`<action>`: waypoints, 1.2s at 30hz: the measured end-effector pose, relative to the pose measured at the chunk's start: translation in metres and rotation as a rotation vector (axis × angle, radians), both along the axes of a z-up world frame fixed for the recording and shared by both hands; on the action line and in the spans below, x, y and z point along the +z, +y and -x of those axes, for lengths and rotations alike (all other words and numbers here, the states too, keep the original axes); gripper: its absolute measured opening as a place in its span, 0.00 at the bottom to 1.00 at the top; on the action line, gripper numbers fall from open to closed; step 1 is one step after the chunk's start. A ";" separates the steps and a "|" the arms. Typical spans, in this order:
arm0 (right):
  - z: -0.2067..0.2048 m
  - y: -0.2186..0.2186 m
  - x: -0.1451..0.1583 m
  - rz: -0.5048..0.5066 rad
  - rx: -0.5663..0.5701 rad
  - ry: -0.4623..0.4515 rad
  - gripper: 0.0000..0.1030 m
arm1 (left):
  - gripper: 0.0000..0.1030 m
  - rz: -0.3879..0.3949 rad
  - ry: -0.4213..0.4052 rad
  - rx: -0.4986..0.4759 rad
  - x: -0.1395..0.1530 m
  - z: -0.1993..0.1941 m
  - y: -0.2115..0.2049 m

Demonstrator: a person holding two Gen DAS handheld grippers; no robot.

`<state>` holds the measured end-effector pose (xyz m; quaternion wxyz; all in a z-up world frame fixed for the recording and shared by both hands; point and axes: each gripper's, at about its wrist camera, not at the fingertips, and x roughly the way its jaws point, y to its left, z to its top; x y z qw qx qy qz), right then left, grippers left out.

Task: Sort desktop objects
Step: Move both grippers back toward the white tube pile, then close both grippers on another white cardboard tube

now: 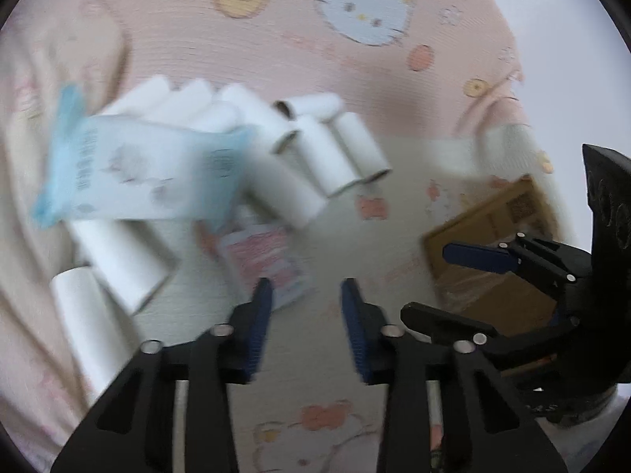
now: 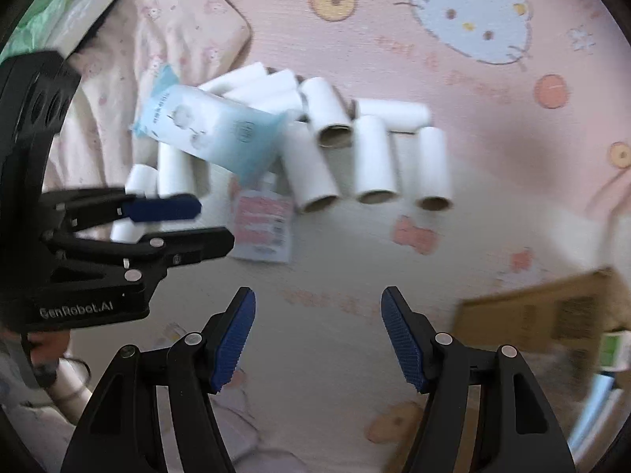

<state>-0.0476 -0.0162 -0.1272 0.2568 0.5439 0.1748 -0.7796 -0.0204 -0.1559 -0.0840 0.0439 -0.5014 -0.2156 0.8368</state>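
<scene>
Both your grippers, left gripper and right gripper, have empty, parted fingers; coming down fast may scatter the white rolls lying loose

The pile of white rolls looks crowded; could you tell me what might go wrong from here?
1. The blue-and-white packet lies tilted across the white rolls; lifting either could send rolls rolling.
2. The two hand-held grippers, left and right, are close together and may collide.
3. The pink packet lies flat, so open jaws might slip off it.

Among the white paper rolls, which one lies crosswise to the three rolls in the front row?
The roll behind that row, at the pile's right back. It lies sideways, while the three show their open ends.
</scene>
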 end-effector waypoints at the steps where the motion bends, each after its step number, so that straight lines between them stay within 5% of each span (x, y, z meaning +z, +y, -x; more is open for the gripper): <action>1: -0.002 -0.004 -0.003 0.040 0.011 0.000 0.62 | 0.30 0.029 0.003 0.021 0.000 -0.005 -0.002; 4: -0.013 -0.020 -0.012 0.140 0.075 0.009 0.62 | 0.27 0.051 0.000 0.083 -0.003 -0.024 -0.013; 10: -0.043 -0.056 -0.018 0.160 0.248 0.160 0.62 | 0.27 0.033 -0.048 0.196 -0.012 -0.061 -0.045; 13: -0.049 -0.066 -0.027 0.172 0.268 0.145 0.62 | 0.27 0.022 -0.060 0.249 -0.014 -0.076 -0.059; 15: -0.051 -0.070 -0.033 0.202 0.264 0.119 0.62 | 0.33 0.017 -0.057 0.294 -0.014 -0.088 -0.068; 17: -0.053 -0.073 -0.041 0.237 0.262 0.089 0.62 | 0.61 0.024 -0.074 0.332 -0.018 -0.092 -0.076; 18: -0.055 -0.073 -0.042 0.242 0.264 0.084 0.62 | 0.62 0.030 -0.075 0.344 -0.019 -0.093 -0.079; 23: -0.066 -0.079 -0.043 0.271 0.232 0.142 0.62 | 0.62 -0.015 -0.110 0.376 -0.032 -0.088 -0.088; 27: -0.068 -0.081 -0.044 0.336 0.216 0.102 0.62 | 0.61 -0.035 -0.174 0.402 -0.046 -0.079 -0.088; 29: -0.070 -0.081 -0.046 0.344 0.212 0.105 0.62 | 0.39 -0.026 -0.212 0.436 -0.054 -0.077 -0.090; 36: -0.078 -0.080 -0.059 0.354 0.213 0.061 0.63 | 0.39 -0.223 -0.211 0.502 -0.069 -0.090 -0.092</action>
